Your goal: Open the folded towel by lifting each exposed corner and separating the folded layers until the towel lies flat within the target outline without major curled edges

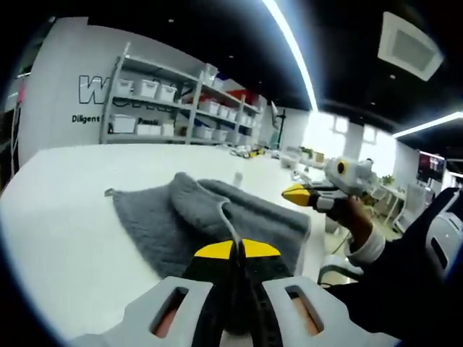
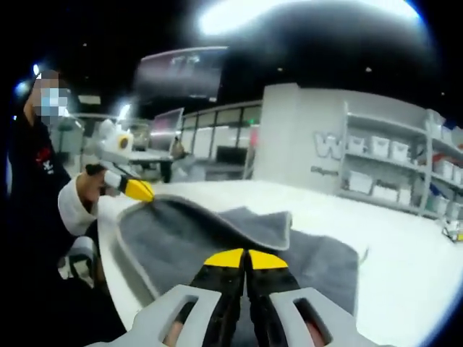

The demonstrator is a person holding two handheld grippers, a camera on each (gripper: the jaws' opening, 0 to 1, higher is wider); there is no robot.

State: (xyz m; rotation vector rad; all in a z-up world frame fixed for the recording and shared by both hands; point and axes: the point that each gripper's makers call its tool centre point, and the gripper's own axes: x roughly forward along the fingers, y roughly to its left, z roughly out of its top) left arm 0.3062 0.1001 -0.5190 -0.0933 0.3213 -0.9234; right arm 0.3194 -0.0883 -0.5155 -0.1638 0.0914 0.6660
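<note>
Shelves of white bins line the back wall behind a white table point(image 1: 58, 217) — mid-frame lies the grey terry towel point(image 1: 159, 217). The left gripper point(image 1: 236, 249) pinches a raised fold; the right gripper point(image 2: 246, 258) clamps another edge.

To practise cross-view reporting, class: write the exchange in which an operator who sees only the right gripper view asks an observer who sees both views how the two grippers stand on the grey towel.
Operator: The left gripper seems to lift a flap of the grey towel. Is it really clamped?
Observer: Yes. In the left gripper view its jaws are shut, and the towel's pale hem runs up into them.
Operator: Where does my right gripper sit on the cloth?
Observer: From the left gripper view, its yellow tip is at the towel's edge on the person's side, carried by a hand in a white cuff. I cannot tell whether it touches.
</note>
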